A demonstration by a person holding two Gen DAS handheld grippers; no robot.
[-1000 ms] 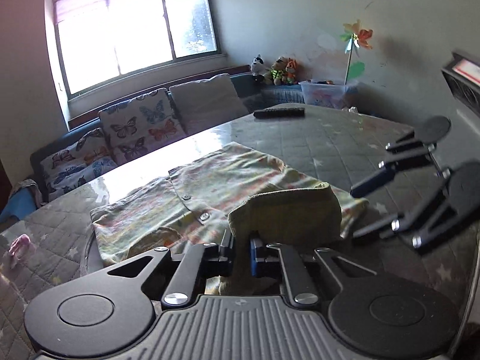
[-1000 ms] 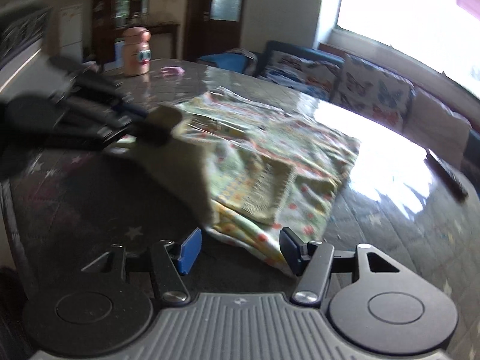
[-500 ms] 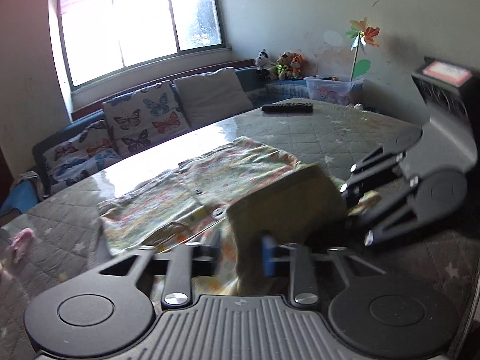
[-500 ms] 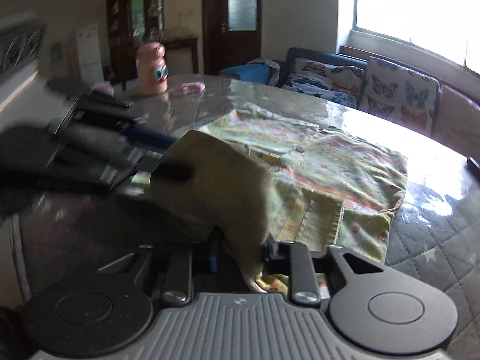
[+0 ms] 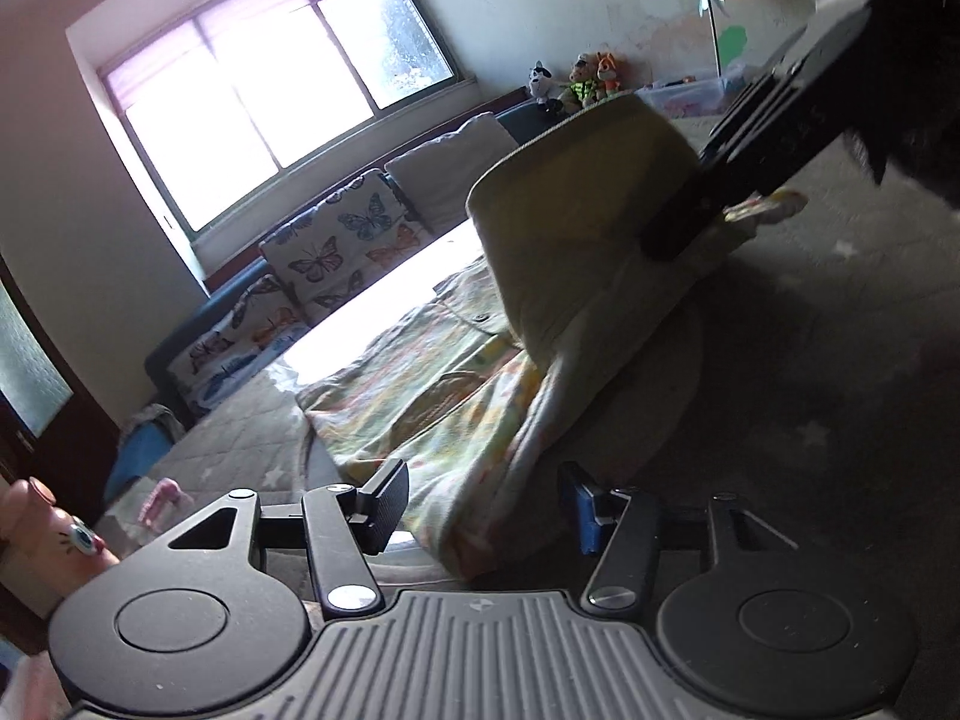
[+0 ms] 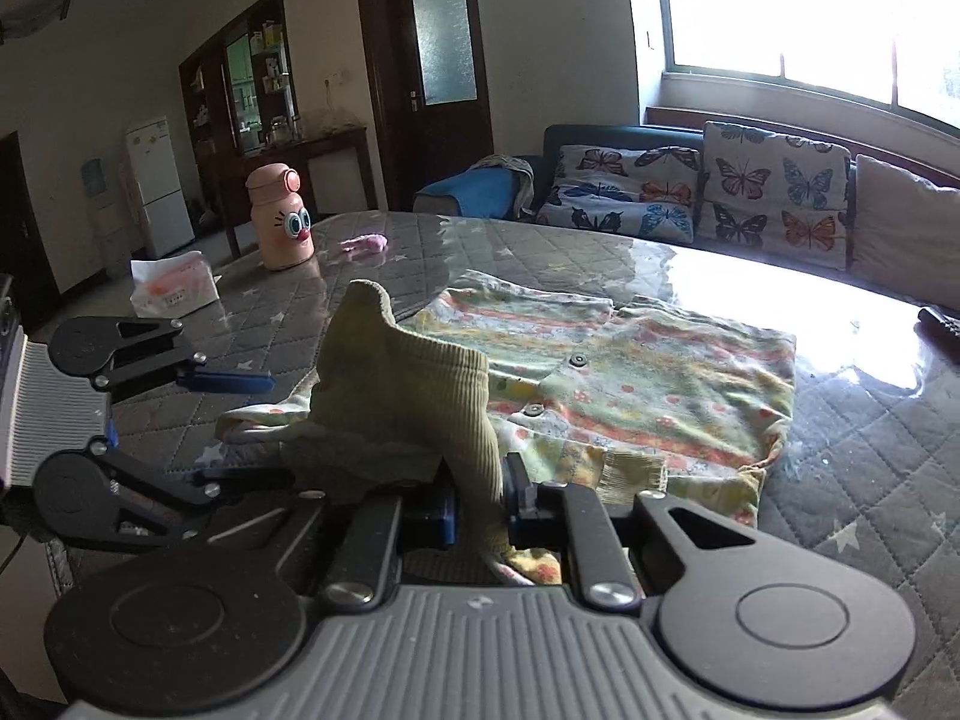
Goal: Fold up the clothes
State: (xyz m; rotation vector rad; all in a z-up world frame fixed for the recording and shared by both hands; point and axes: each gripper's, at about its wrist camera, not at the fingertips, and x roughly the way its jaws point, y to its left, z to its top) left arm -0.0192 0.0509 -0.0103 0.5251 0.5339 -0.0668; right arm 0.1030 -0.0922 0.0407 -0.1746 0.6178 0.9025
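Tissues (image 6: 174, 291) fill box (tongs (image 6: 477, 507) closing on cuff (image 6: 420, 396)).

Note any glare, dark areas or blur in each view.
Left wrist: window blown out, white glare on the table, right side in deep shadow, right tongs' arm out of focus. Right wrist: window overexposed, glare on the table, shirt sharp.

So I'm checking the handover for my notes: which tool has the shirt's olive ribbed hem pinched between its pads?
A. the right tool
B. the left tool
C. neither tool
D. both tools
A: in the right wrist view the right tool has its pads closing on the olive ribbed hem of the shirt, while the left tool stands open, its pads clear of the cloth lying between them.
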